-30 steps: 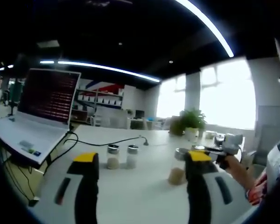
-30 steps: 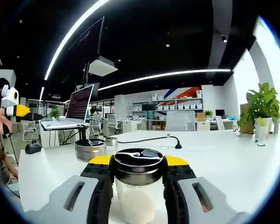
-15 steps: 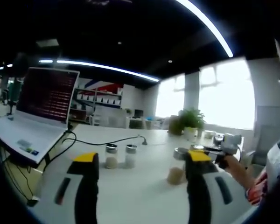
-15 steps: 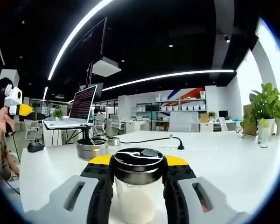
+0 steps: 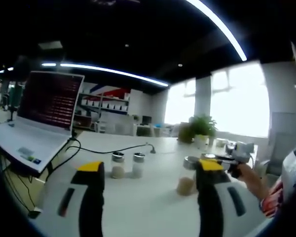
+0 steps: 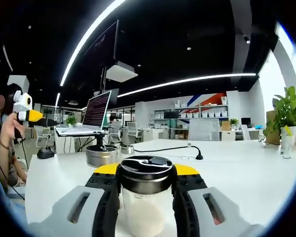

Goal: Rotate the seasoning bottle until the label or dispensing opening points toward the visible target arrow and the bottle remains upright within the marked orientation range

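Since the earlier frames the right gripper view had swung sideways: the laptop [image 6: 95, 114] and potted plant [image 6: 288, 109] slid rightward while the seasoning bottle [image 6: 146, 190] stayed centred. The right gripper [image 6: 146, 197] was clamped on that bottle just below its dark lid, bottle upright on the white table [image 6: 237, 168], long axis vertical; its label or opening direction could not be told. The left gripper [image 5: 148, 197] hung with jaws apart, holding nothing, above two small shakers [image 5: 127, 165].

Black-lidded bottle [image 6: 146, 190] — yellow-tipped grey claw [image 6: 146, 174]
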Tool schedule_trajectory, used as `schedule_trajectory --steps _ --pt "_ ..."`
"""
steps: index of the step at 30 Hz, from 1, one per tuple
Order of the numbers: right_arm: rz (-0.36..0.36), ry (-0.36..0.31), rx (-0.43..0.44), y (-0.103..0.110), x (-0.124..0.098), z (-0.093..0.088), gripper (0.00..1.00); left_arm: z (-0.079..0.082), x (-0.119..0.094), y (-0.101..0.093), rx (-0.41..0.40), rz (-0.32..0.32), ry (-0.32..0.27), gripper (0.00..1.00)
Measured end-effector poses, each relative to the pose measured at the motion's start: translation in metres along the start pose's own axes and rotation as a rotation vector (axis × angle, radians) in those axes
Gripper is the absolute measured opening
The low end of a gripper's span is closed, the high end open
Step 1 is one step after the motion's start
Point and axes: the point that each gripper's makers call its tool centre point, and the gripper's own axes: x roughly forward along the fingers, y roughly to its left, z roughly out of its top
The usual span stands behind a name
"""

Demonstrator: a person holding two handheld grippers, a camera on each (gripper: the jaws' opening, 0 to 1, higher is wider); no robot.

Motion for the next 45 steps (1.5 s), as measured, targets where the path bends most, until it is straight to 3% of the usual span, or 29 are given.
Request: schedule_trajectory --steps 7,27,45 --pt "0.080 0.002 0.021 0.0014 -0.0003 -0.0006 0.40 0.0025 -0.0027 0.0018 0.000 0.006 -0.006 0.80" --pt "0.307 0.092 0.028 0.0042 -0.0009 -0.0046 0.40 0.0078 -0.0074 0.0056 0.003 0.019 -0.022 0.80" --pt "0.445 0.134 0.018 0.0083 0.0012 -0.0073 0.40 0.0057 -0.0051 0.0019 0.010 0.017 -0.014 0.80"
